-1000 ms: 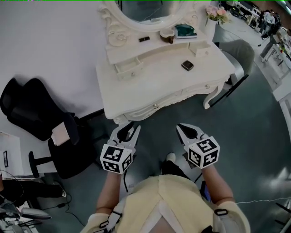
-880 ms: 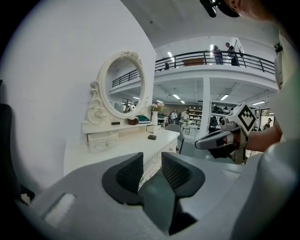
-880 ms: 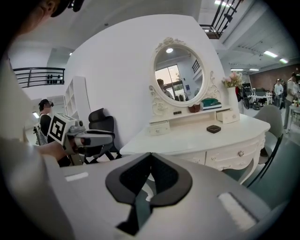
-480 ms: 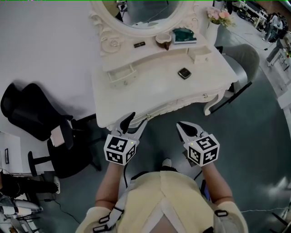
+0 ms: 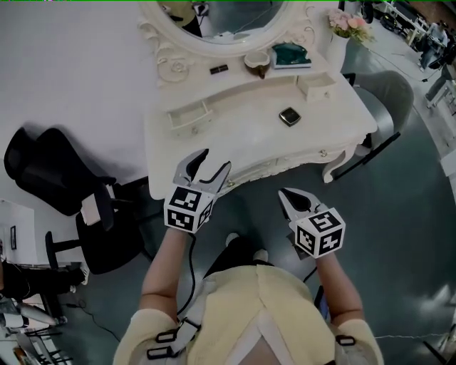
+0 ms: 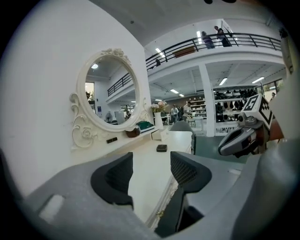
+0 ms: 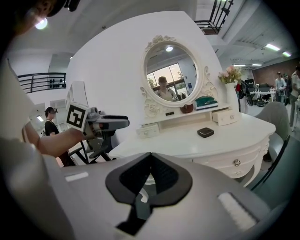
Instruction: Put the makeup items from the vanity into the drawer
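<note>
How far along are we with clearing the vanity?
Nothing done yet: the black compact sits on the vanity top, and the front drawer looks shut. In hand: nothing; the left gripper has just been opening, empty, by the vanity's front edge; the right gripper is shut, empty. Everything remains.

Vanity (image 5: 242, 135): ahead of both; the left gripper (image 5: 215, 160) is at its front edge, the right gripper (image 5: 283, 192) hangs short of it.
Flat case (image 5: 289, 116): on the top, ahead of the right gripper, ahead-right of the left.
Left drawer box (image 5: 191, 117): on the top, straight beyond the left gripper.
Right drawer box (image 5: 317, 85): beyond the flat case, slightly rightward.
Shelf (image 5: 235, 75): behind the boxes, bearing a bowl (image 5: 256, 63) with a book (image 5: 291, 55) to its right.
Mirror (image 5: 228, 18): behind the shelf.
Office chair (image 5: 57, 178): left of the left gripper.
</note>
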Tool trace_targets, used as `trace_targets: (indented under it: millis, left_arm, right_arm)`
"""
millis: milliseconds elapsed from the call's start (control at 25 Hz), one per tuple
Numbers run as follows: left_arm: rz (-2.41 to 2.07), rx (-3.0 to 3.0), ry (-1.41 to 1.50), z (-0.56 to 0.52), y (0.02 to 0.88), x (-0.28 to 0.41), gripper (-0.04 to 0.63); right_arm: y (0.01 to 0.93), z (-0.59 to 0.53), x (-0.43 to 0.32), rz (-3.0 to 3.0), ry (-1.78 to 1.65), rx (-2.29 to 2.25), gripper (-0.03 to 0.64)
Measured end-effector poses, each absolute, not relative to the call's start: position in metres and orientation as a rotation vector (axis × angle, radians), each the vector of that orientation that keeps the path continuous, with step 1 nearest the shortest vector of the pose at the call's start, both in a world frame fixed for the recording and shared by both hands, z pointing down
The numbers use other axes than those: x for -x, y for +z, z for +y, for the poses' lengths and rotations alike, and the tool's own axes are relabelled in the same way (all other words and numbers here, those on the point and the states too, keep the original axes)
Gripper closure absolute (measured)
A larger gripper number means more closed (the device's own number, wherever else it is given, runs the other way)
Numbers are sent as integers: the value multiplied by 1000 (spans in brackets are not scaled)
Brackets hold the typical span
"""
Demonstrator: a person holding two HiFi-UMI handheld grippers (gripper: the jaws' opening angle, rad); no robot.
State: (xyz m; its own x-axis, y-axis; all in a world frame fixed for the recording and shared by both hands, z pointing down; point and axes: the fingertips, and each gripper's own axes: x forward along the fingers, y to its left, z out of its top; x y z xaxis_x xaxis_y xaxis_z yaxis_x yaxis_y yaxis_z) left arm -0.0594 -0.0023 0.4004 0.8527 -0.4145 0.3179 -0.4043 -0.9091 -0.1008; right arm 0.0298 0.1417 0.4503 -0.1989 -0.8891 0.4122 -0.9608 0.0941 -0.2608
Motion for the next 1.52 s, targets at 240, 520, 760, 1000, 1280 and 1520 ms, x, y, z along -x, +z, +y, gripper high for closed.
trace_targets:
  millis: [240,520,760,1000,1280,1520]
  left_arm:
    - [639,2793,-599,-58,384,33,344]
    - [568,2727,-655,-119,386,-13,344]
    - [587,2718,-703,-177,393,-38,344]
    - [591,2662,-758,-238,400,-62,342]
    - [589,2641,-850,-300,409,-84,342]
    - [566,2578,-960,-335,430,-96,342]
  right_arm:
    - [455,137,-43,-2172,745,-1928,615]
    - [462,102,-76,-2102,770,-1981,615]
    - [462,48,-88,-2105,768,-1943,615]
    - [469,1,-97,-2113,794,-1909,615]
    - [478,-41,-111,-2086,821,-1894,615]
    - [486,-69,-117,-2067,845,-1878,615]
